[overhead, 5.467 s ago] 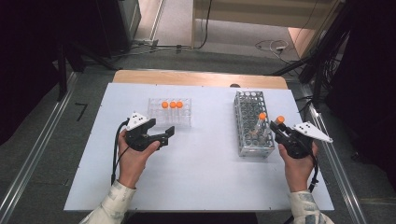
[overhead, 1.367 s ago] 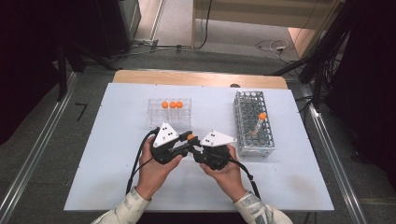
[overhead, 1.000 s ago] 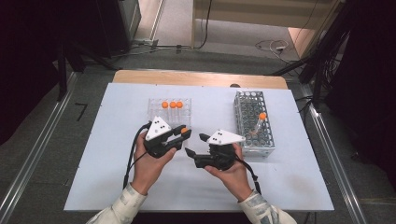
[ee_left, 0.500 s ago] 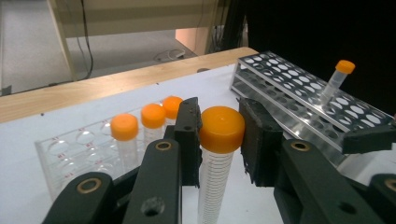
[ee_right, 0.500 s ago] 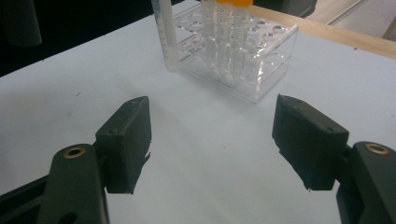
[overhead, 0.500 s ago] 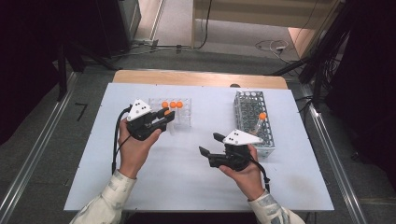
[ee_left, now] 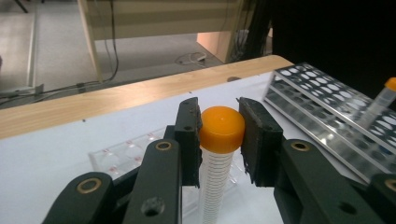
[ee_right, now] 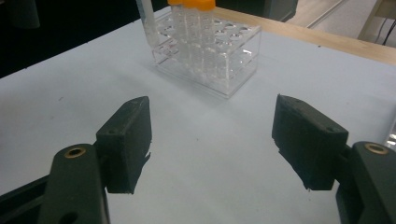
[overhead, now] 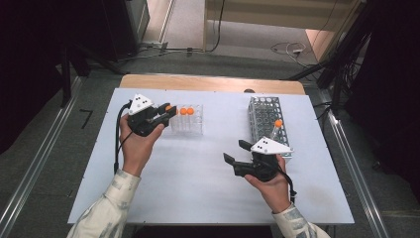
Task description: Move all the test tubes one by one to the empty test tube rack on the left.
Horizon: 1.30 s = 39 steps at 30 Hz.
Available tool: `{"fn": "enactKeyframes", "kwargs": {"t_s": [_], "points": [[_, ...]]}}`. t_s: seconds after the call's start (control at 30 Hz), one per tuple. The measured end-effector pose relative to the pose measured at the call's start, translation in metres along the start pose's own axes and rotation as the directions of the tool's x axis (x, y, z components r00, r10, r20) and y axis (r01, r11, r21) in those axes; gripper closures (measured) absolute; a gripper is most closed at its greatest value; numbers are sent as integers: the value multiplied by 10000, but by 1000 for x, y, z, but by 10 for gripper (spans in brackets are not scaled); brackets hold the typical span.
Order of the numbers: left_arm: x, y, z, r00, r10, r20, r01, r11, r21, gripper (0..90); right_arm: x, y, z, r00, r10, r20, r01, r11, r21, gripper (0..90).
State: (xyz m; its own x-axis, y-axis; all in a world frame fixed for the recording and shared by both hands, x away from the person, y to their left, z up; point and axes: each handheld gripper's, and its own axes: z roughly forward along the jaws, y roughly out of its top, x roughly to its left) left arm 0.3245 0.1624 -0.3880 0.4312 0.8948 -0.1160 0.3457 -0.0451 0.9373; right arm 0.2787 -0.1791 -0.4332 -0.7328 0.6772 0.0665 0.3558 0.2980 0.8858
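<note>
My left gripper (overhead: 168, 112) (ee_left: 220, 140) is shut on an orange-capped clear tube (ee_left: 221, 140) (overhead: 169, 107), pinched just under its cap and held upright beside the left end of the clear plastic rack (overhead: 188, 124) (ee_left: 126, 151). Two more orange-capped tubes (overhead: 186, 111) stand in that rack. My right gripper (overhead: 236, 151) (ee_right: 212, 140) hovers open over bare white table (overhead: 198, 168), nothing between its jaws, left of the metal mesh rack (overhead: 265, 119). One orange-capped tube (overhead: 276, 128) (ee_left: 380, 100) leans in the mesh rack. In the right gripper view the clear rack (ee_right: 208, 51) stands ahead with its tubes (ee_right: 191, 14).
A wooden strip (overhead: 213, 83) runs along the table's far edge. Metal rails (overhead: 354, 163) flank the table on both sides. Cables (overhead: 282, 49) lie on the floor behind. White table surface stretches between the two racks and toward the front edge.
Both hands met at the table's middle, where the tube passed to my left gripper. Since then my left gripper has carried it up-left to the clear rack; my right gripper has drawn back right, open.
</note>
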Motion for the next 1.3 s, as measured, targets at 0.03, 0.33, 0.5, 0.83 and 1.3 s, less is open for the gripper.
{"fn": "enactKeyframes", "kwargs": {"t_s": [0.03,0.33,0.5,0.83,1.3], "points": [[3,2,1,10000,-20,-82,20,10000,-14,701,-2,0,-1,10000,-20,19,20,10000,-11,273],[20,8,12,9972,-202,-717,189,9996,-191,701,-8,-2,-6,9998,132,156,-130,9999,-87,274],[25,9,17,9959,-306,-847,284,9992,-274,701,-10,-2,-7,9997,186,177,-184,9998,-124,274],[26,6,25,9951,-284,-949,269,9995,-172,700,-11,-2,-7,9997,188,158,-186,9997,-153,275],[24,-13,32,9944,-214,-1037,224,9997,85,698,-11,-2,-8,9997,188,166,-186,9997,-127,274]]}}
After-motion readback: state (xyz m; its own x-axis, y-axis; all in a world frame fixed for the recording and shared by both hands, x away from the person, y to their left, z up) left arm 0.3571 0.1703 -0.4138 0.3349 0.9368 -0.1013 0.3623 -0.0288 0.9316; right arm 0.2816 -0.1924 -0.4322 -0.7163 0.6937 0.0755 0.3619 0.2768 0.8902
